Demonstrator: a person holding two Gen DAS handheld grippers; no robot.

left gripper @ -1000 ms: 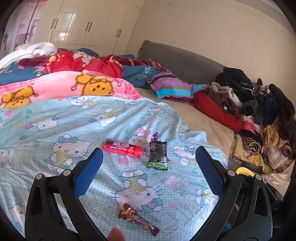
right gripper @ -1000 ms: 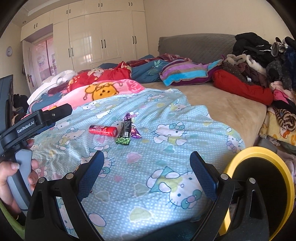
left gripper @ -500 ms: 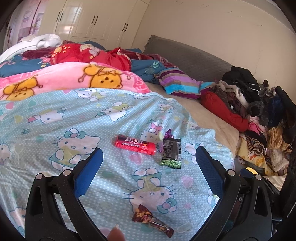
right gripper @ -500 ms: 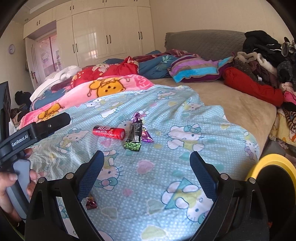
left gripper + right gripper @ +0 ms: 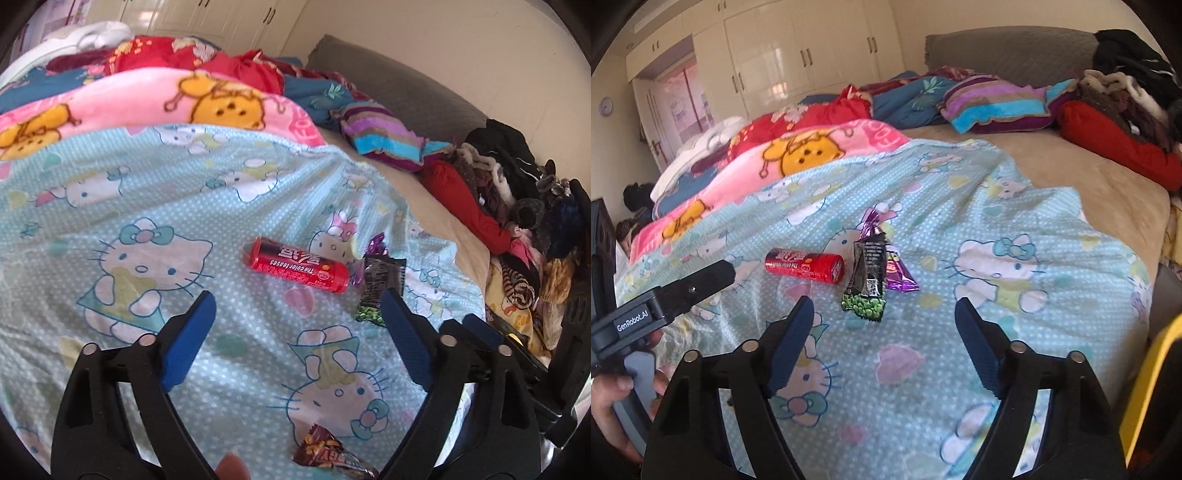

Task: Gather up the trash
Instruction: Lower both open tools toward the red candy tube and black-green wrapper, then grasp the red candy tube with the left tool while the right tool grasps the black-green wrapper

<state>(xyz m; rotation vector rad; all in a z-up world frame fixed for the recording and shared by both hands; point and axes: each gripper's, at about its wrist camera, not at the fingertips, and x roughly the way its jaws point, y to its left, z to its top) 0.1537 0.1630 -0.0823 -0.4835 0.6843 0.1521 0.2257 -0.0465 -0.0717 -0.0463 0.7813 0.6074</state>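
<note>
Both pairs of fingers narrowed a little in the last half second, yet wide apart and holding nothing: left gripper (image 5: 299,317) and right gripper (image 5: 884,328) alike, with only bedsheet (image 5: 110,206) between the pads. Closer to the litter than a second ago, too, and lower over the bed (wrappers larger in both views, yellow-rimmed bin (image 5: 1145,387) sliding off to the right edge). Read as the approach closing in on a first pick, nothing collected yet.

Red candy tube (image 5: 299,267) lying on its side just beyond the left fingertips, roughly centred between them but clear of both pads. Black-and-green wrapper (image 5: 378,284) right beside the tube's far end, its lower edge tucked behind the left gripper's right finger. Purple wrapper (image 5: 894,266) partly under that one. Brown snack wrapper (image 5: 325,454) nearest of all, low between the left gripper's arms, behind the fingertips.

From the right wrist, black-and-green wrapper just ahead of the gap, nearer the left-hand pad; probably the right gripper's target, tube the left's.
</note>
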